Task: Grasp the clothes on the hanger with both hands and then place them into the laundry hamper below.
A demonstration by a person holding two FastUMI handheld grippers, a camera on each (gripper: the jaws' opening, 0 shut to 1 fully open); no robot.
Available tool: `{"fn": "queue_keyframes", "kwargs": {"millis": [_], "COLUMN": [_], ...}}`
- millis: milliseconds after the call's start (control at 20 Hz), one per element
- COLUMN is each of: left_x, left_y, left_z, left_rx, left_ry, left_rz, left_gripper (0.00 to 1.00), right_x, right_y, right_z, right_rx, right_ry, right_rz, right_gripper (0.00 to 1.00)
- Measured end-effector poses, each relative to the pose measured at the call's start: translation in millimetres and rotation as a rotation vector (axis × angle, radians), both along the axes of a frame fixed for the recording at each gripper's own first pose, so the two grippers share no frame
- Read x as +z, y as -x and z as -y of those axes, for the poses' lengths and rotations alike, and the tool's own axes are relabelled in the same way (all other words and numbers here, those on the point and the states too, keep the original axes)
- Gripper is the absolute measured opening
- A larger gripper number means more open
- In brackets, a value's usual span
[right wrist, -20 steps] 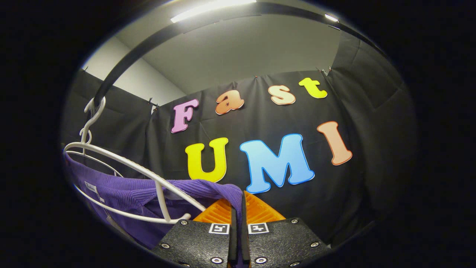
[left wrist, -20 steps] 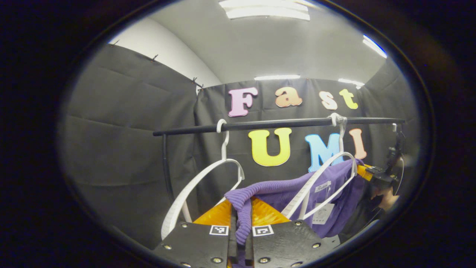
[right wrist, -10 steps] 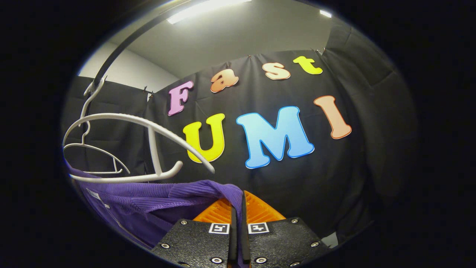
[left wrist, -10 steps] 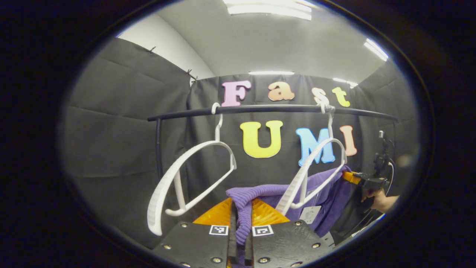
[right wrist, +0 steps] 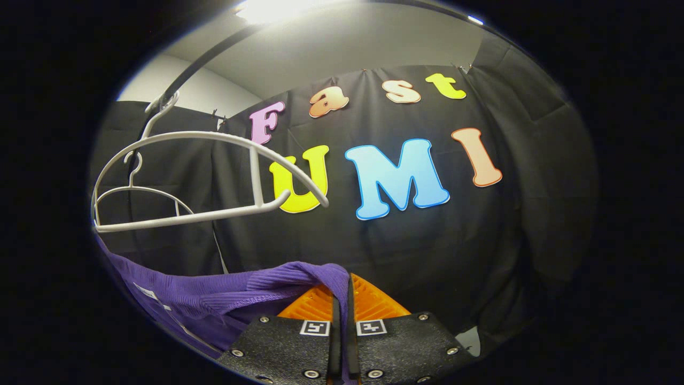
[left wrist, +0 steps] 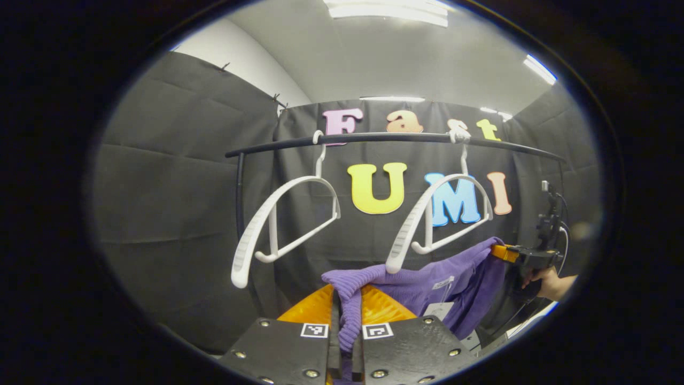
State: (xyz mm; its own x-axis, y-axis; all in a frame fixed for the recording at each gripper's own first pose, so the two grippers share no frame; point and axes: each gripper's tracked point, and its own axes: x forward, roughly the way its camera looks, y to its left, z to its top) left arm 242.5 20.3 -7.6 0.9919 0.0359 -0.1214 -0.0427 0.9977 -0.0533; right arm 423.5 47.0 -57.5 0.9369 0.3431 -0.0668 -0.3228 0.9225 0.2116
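A purple ribbed knit garment hangs stretched between my two grippers, below and free of its white hanger. My left gripper is shut on one bunched shoulder of it. Far right in the left gripper view, the right gripper pinches the other shoulder, a hand holding it. In the right gripper view my right gripper is shut on the purple garment, which trails off to the lower left under the bare hanger.
A black rail carries two bare white hangers; the second hanger hangs to the left. The rail's post drops at its left end. Black cloth walls close in on every side.
The garment has slid down off the right hanger and now hangs clear below it. Both grippers have moved lower with it; the rail and hangers sit higher in both views.
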Motion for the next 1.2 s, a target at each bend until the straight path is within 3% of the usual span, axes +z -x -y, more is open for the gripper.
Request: {"fn": "queue_keyframes", "kwargs": {"millis": [350, 400, 500, 550, 950, 1000, 1050, 1200], "left_x": [9.3, 13.0, 23.7, 27.8, 55.7, 56.9, 57.8, 57.4], "left_y": [41.2, 48.2, 60.6, 65.3, 98.8, 105.1, 110.5, 121.9], "left_z": [8.7, 11.3, 17.3, 20.8, 42.4, 44.9, 49.5, 59.5], "left_rx": [-0.069, -0.081, -0.110, -0.125, -0.248, -0.260, -0.274, -0.316], "left_ry": [0.041, 0.051, 0.065, 0.067, 0.088, 0.092, 0.096, 0.118], "left_rz": [0.028, 0.037, 0.060, 0.071, 0.136, 0.138, 0.141, 0.147], "left_gripper": [0.08, 0.13, 0.13, 0.08, 0.08, 0.04, 0.08, 0.08], "right_x": [25.5, 31.6, 44.9, 51.7, 88.5, 90.9, 93.3, 96.4], "right_y": [86.0, 99.2, 124.6, 136.2, 209.9, 217.9, 226.7, 250.3], "right_z": [-9.5, -11.8, -14.5, -16.6, -29.1, -30.1, -31.4, -36.9], "right_rx": [0.031, 0.037, 0.045, 0.048, 0.061, 0.059, 0.059, 0.055], "right_ry": [0.031, 0.035, 0.039, 0.038, 0.035, 0.035, 0.036, 0.047], "right_rz": [0.027, 0.036, 0.058, 0.068, 0.109, 0.109, 0.111, 0.121], "right_gripper": [0.04, 0.04, 0.04, 0.04, 0.04, 0.04, 0.04, 0.04]}}
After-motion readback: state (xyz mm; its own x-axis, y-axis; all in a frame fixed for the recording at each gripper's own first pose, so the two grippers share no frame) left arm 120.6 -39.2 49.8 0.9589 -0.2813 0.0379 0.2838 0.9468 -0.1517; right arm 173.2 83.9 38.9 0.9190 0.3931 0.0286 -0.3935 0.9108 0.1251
